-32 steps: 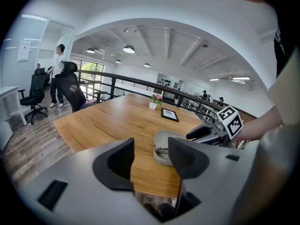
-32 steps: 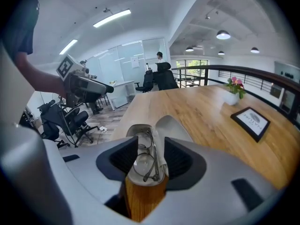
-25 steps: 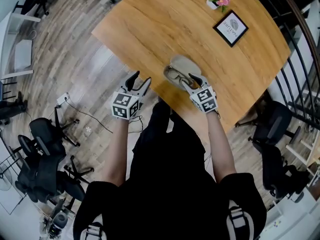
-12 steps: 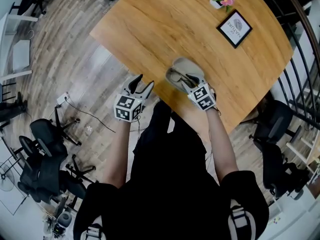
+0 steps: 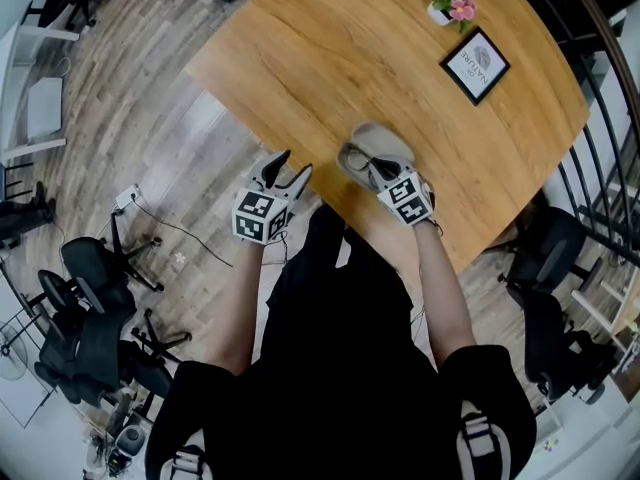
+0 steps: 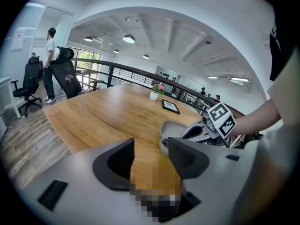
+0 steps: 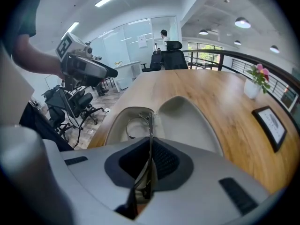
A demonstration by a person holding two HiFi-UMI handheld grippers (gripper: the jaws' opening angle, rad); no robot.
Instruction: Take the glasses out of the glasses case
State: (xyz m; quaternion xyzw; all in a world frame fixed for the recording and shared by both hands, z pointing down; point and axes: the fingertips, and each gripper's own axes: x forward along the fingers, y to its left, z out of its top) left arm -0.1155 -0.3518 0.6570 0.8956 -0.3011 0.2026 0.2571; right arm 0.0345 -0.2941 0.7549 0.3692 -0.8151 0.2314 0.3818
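Glasses: there they are, a thin wire pair (image 7: pixel 137 122) (image 5: pixel 362 157), lying in the open glasses case in the shell nearer the table's edge. One slim temple arm runs straight back into the right claw.
Glasses case: pale clamshell (image 5: pixel 383 137) (image 7: pixel 187 118), swung wide open with both shells flat on the wood. It sits right by the table's near edge, where the person stands, and its other shell lies toward the table's middle.
Right claw: it (image 5: pixel 379 172) (image 7: pixel 149 162) comes down steeply onto the case from the edge side. The jaws have just been closing and now sit almost together, pinching that temple arm between the dark pads. The lenses lie just ahead of the jaw tips, down in the case.
Left claw: its (image 5: pixel 291 166) (image 6: pixel 150 145) jaws are spread, with only bare wood showing between them. It hangs just off the table's near edge, left of the case and apart from it, pointing toward it.
Table: warm wood (image 5: pixel 330 58) (image 6: pixel 98 116) (image 7: pixel 220 90).
Flower pot: pink blooms (image 5: pixel 450 6) (image 6: pixel 155 93) (image 7: pixel 255 81), close to the far edge.
Picture frame: dark (image 5: pixel 476 64) (image 6: pixel 170 107) (image 7: pixel 271 125), flat just beside the pot, well apart from the case.
Around: a railing (image 5: pixel 598 183) runs past the table's right side. Office chairs (image 5: pixel 90 308) stand on the plank floor (image 5: pixel 130 118) to the left.
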